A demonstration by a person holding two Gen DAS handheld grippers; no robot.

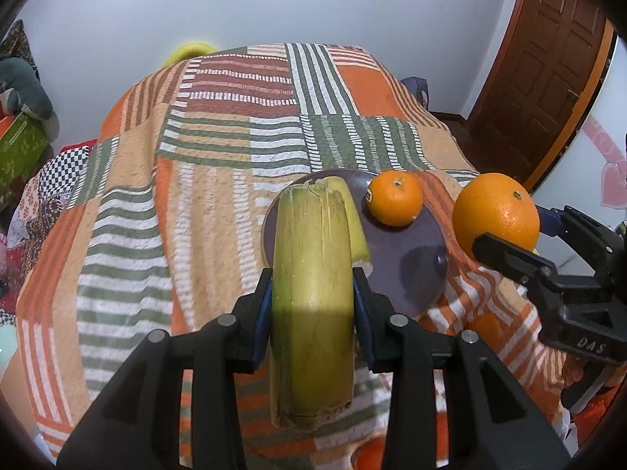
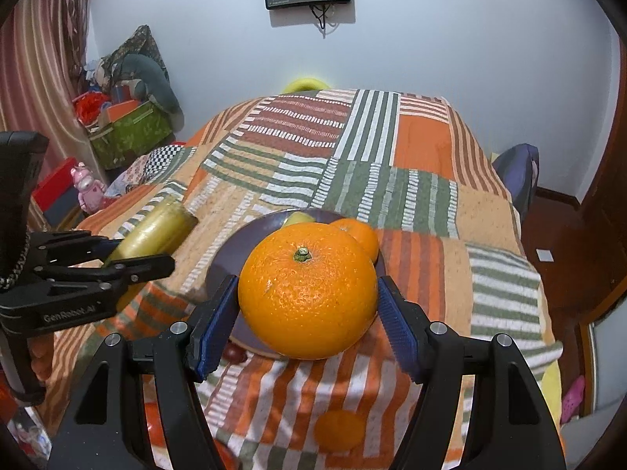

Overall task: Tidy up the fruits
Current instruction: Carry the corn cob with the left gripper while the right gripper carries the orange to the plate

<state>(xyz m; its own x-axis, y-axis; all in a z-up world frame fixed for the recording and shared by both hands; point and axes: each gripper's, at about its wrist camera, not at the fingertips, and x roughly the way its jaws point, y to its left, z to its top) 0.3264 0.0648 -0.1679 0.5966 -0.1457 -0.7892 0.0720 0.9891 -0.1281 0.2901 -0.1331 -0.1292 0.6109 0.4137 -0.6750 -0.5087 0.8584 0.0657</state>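
My left gripper [image 1: 313, 293] is shut on a yellow-green sugarcane-like stalk piece [image 1: 311, 274] and holds it above the left rim of a purple plate [image 1: 403, 270]. A small orange [image 1: 395, 197] and another yellow-green piece [image 1: 354, 219] lie on the plate. My right gripper [image 2: 307, 305] is shut on a large orange [image 2: 307, 290] and holds it over the plate's [image 2: 231, 250] near edge. The large orange [image 1: 495, 211] and right gripper also show at the right in the left wrist view. The left gripper [image 2: 117, 266] with the stalk piece [image 2: 156, 231] shows at the left in the right wrist view.
The plate rests on a bed with a striped orange, green and white patchwork quilt [image 1: 219, 164]. More orange fruit [image 2: 339, 429] lies on the quilt at its near edge. Boxes and clutter [image 2: 129, 129] stand at the left, a wooden door [image 1: 548, 47] at the right.
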